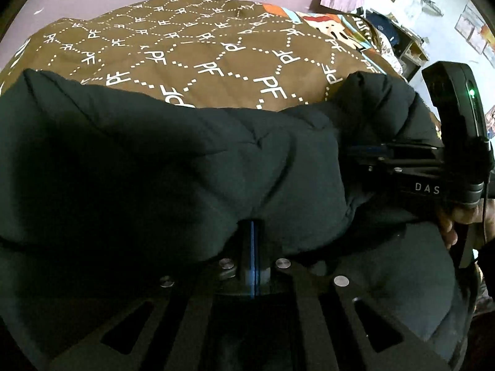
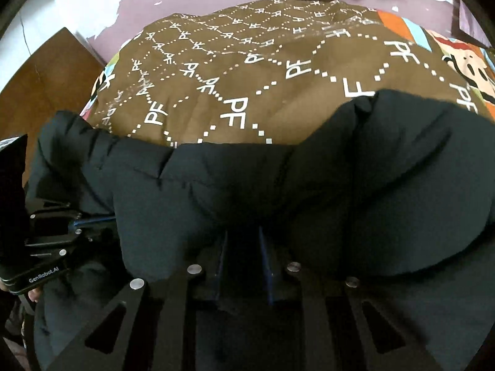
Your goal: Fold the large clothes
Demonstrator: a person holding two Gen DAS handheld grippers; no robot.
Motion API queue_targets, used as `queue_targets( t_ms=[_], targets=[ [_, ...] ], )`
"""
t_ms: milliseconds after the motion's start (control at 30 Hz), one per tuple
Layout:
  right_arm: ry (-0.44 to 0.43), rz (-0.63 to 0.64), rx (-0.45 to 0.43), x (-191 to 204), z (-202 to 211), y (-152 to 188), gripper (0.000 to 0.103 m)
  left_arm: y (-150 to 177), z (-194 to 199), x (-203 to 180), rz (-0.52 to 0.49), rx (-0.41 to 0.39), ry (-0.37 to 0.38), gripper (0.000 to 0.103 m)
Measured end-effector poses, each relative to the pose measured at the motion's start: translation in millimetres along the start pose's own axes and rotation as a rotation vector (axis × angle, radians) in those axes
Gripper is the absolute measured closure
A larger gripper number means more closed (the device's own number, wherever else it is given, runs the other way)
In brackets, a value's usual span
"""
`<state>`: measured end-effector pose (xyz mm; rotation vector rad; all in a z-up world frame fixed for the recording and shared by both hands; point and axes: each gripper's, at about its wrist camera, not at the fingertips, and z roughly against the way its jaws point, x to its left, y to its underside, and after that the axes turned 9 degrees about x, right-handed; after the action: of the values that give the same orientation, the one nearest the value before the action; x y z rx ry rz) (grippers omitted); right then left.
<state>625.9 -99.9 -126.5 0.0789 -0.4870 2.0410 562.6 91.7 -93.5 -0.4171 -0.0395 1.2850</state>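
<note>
Left claw [image 1: 252, 238] is clenched on the near edge of the black padded puffer jacket [image 1: 173, 167]; right claw [image 2: 244, 244] grasps the same edge alongside. Jacket lies on the brown PF-print bed quilt [image 2: 247, 71], two grips likely keeping the fold edge straight.

Fingertips of the left gripper [image 1: 252, 232] and right gripper [image 2: 244, 241] are buried under the puffy black quilted jacket [image 1: 154, 160]; jacket cut off at 6 o'clock.
</note>
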Motion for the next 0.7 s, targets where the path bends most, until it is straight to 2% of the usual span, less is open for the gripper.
queue_targets(
  t_ms=[100,167,333,433,500,600,700],
  targets=[
    [0.047,0.020,-0.037,8,1,7,0.086,-1,-5,-2,0.005,0.008,-0.017,0.102],
    [0.049,0.023,-0.095,9,8,17,0.086,1,-3,-6,-0.004,-0.003,-0.041,0.102],
    [0.088,-0.003,-0.251,11,42,38,0.086,13,10,-11,-0.026,-0.084,-0.053,0.102],
    [0.092,-0.016,-0.195,8,37,36,0.086,20,19,-12,-0.004,-0.116,-0.046,0.102],
    [0.106,-0.006,-0.161,10,32,35,0.086,19,14,-16,-0.009,-0.087,-0.077,0.102],
    [0.104,0.007,-0.166,14,38,38,0.085,15,8,-25,-0.024,-0.043,-0.121,0.102],
    [0.090,0.002,-0.209,14,53,48,0.083,17,13,-25,0.006,-0.053,-0.108,0.102]
  ],
)
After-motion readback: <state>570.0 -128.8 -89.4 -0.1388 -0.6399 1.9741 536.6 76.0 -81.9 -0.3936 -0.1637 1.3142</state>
